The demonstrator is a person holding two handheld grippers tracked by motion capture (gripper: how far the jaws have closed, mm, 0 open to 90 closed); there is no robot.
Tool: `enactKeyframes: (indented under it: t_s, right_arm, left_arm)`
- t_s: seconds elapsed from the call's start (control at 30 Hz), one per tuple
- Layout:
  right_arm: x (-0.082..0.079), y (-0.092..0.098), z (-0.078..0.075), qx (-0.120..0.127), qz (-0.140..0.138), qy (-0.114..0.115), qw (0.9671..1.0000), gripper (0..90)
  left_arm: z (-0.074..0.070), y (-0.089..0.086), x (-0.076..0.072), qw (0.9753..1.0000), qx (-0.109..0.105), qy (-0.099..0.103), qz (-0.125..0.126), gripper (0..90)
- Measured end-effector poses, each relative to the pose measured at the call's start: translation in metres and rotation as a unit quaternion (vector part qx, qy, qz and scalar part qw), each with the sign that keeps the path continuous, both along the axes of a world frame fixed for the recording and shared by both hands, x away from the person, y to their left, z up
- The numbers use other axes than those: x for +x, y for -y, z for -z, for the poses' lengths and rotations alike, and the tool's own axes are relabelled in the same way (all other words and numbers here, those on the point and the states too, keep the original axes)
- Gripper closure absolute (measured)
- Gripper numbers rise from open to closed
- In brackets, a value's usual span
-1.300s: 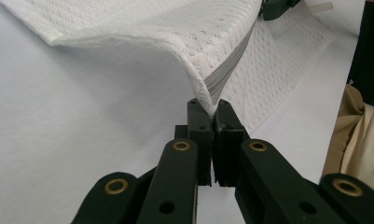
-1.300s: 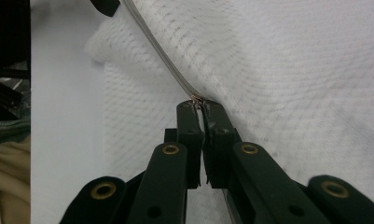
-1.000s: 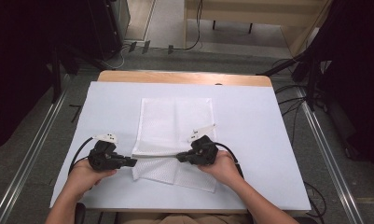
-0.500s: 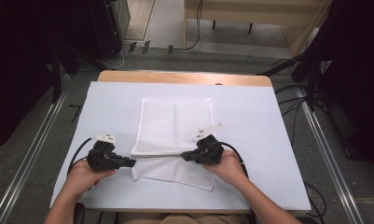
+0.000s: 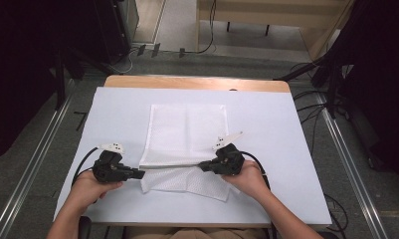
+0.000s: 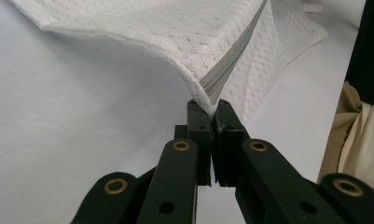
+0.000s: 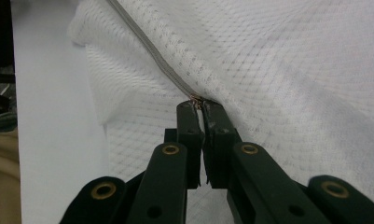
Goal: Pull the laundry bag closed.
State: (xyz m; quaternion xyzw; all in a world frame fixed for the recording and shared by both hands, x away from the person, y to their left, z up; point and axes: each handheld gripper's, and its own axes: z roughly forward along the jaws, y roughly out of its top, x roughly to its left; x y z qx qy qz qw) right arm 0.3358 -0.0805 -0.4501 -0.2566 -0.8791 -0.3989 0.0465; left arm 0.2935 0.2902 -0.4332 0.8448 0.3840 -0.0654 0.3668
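Left tongs (image 6: 211, 108) and right tongs (image 7: 199, 105) pinch the mesh bag's (image 5: 187, 129) zipper (image 7: 152, 51).

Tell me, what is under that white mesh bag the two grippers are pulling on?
Under the white mesh bag lies the white table cover, seen around its edges. Whatever sits beneath the bag's middle, or inside it, is hidden by the mesh.

Both grippers, the left gripper (image 5: 137, 174) and the right gripper (image 5: 203, 165), are black, each with a pale plate on top and a black cable looping back. Their jaw links carry brass-ringed rivets. The forearms are bare; beige clothing, perhaps trousers, shows at the bottom edge.
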Motion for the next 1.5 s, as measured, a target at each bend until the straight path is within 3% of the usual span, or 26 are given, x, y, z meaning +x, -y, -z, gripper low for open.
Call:
enactKeyframes:
  t_s: [0.87, 1.5]
  right_arm:
    - [-0.001, 0.028, -0.002, -0.008, 0.014, -0.007, 0.9998, 88.4]
    - [-0.002, 0.063, -0.003, -0.013, 0.041, -0.01, 0.999, 88.4]
  left_arm:
    - [0.0, -0.003, 0.001, 1.0, 0.001, -0.003, 0.003, 88.3]
    - [0.003, -0.003, 0.003, 0.9999, 0.003, -0.016, 0.005, 88.7]
